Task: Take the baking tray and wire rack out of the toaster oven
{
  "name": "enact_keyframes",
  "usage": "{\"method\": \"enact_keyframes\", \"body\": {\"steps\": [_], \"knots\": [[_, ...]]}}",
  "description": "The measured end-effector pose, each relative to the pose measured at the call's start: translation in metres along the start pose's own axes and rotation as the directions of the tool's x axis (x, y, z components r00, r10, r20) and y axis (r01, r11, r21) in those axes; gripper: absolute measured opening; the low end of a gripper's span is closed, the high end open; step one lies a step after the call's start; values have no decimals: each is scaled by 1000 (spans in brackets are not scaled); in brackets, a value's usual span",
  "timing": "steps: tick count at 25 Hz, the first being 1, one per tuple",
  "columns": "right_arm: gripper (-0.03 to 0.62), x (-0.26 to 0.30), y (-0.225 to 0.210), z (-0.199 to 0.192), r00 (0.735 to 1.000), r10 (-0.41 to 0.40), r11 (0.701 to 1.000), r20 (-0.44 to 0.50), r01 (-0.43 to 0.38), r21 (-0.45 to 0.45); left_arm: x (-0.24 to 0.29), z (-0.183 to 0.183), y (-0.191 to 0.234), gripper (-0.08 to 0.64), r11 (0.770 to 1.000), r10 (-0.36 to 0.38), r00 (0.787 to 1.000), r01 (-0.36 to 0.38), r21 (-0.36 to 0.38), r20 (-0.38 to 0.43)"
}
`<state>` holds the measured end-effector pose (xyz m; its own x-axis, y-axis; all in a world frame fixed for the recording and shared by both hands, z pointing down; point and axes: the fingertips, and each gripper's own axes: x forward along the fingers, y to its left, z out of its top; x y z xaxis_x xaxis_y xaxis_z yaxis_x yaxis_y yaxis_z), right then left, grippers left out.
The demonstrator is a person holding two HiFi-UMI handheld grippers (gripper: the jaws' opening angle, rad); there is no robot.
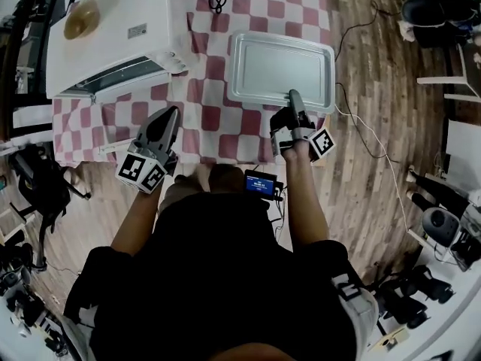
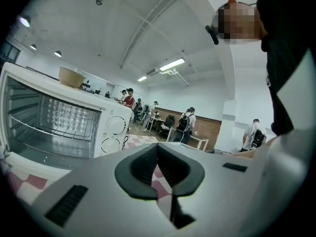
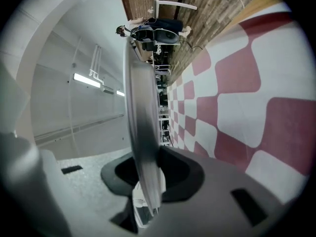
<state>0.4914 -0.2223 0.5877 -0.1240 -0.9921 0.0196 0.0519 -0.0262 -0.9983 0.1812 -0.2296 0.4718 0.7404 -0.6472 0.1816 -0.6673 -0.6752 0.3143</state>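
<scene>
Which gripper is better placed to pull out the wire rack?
Left. The left gripper is empty and faces the open toaster oven where the wire rack sits; the right gripper is clamped on the rim of the baking tray.

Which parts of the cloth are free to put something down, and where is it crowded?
Free: the cloth strip between the oven and the tray, and the near edge between the left gripper and the right gripper. Crowded: the left, with the oven and its open door; the right, filled by the tray, which the right gripper holds.
</scene>
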Motion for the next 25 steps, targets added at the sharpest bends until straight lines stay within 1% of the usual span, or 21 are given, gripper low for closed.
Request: {"method": "enact_keyframes", "body": {"steps": [2,7,14,18,25], "knots": [[78,18,-10,5,1000,-8,1000,-5,8,-3,4,-5,8,-9,1000,11,1000,-11,4,-6],[78,60,-32,13,999,-31,1000,-21,31,3,6,-9,22,-9,997,74,997,-74,-31,-19],[78,105,-56,31,999,-45,999,-28,46,5,5,-16,39,-9,990,130,990,-133,-41,-53],[78,123,-66,36,998,-62,998,-22,62,2,5,-18,45,-9,989,144,987,-146,-35,-66],[78,141,-81,40,995,-94,996,-11,94,0,9,-25,47,-9,989,141,987,-145,-36,-83]]}}
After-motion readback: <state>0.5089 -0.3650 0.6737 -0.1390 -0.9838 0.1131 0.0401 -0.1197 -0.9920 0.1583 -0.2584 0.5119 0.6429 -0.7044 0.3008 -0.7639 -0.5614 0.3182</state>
